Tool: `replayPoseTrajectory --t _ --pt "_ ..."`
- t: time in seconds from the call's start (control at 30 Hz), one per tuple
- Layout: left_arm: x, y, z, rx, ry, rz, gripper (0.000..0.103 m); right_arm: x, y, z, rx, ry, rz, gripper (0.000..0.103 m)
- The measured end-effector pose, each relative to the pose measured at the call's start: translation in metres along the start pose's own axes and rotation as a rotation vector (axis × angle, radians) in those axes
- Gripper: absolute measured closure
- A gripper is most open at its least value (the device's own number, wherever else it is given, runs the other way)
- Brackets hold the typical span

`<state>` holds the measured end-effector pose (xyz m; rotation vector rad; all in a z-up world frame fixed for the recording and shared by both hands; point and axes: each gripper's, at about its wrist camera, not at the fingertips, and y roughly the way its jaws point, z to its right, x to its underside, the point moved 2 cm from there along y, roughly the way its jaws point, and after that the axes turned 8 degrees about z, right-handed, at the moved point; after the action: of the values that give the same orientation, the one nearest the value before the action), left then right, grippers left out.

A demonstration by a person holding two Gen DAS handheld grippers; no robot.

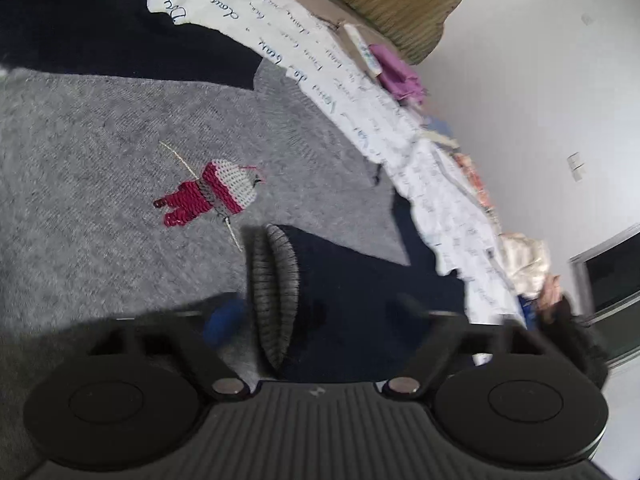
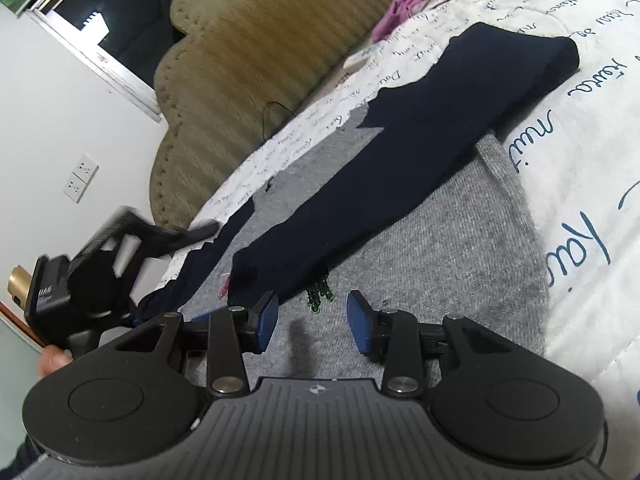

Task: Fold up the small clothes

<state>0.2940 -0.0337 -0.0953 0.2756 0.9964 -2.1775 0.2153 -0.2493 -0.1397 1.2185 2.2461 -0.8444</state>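
Seen from the left wrist, the left tongs stand wide apart with the ribbed grey cuff of a navy sleeve lying between them, nearer the blue pad at nine o'clock; the far fingertip is blurred against the dark cloth, and nothing shows them pinching it. Beyond the cuff, toward eleven o'clock, spreads the grey knit sweater, flat on the bed's script-printed quilt, with a red and white knitted figure on its front. From the right wrist, the right tongs are also open and empty, poised just over the grey body, a small green knitted motif right at their tips. The other navy sleeve lies across the sweater, its long axis running from about eleven o'clock near the tips out toward one o'clock, ending on the quilt. The left tongs look closer to a grasp, judging by the cuff between them. The sweater's hem and neckline are cut off, and motion blur softens the left view.
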Motion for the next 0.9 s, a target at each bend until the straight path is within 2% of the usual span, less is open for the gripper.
replayPoseTrajectory --t 0.03,0.1,0.2,0.33,0.5,0.57,0.63,0.7,0.8,0.9 --pt "0.0 0.001 -0.002 -0.018 0.008 -0.005 0.059 0.001 0.0 0.002 -0.006 0.006 0.008 0.058" --pt "-0.001 0.007 0.0 -0.046 0.034 -0.008 0.066 0.001 0.0 0.003 -0.017 0.015 0.016 0.057" --pt "-0.001 0.011 0.007 -0.081 0.108 0.012 0.094 0.0 -0.002 0.008 -0.035 0.032 0.019 0.057" --pt "-0.007 0.004 0.019 -0.106 0.171 0.031 0.095 0.0 -0.004 0.012 -0.053 0.049 0.023 0.057" --pt "-0.032 -0.032 0.03 -0.084 0.256 0.136 0.095 -0.001 -0.006 0.014 -0.06 0.057 0.025 0.057" --pt "-0.044 -0.047 0.025 -0.099 0.257 0.184 0.095 -0.001 -0.006 0.015 -0.062 0.06 0.025 0.057" --pt "-0.06 -0.063 0.004 -0.139 0.201 0.23 0.095 -0.001 -0.007 0.016 -0.066 0.066 0.026 0.057" --pt "-0.07 -0.067 -0.022 -0.208 0.176 0.236 0.095 -0.002 -0.008 0.018 -0.073 0.073 0.027 0.057" --pt "-0.075 -0.059 -0.054 -0.294 0.158 0.189 0.095 -0.002 -0.009 0.02 -0.086 0.085 0.028 0.057" --pt "-0.07 -0.055 -0.06 -0.315 0.164 0.176 0.095 -0.003 -0.009 0.02 -0.087 0.086 0.029 0.057"
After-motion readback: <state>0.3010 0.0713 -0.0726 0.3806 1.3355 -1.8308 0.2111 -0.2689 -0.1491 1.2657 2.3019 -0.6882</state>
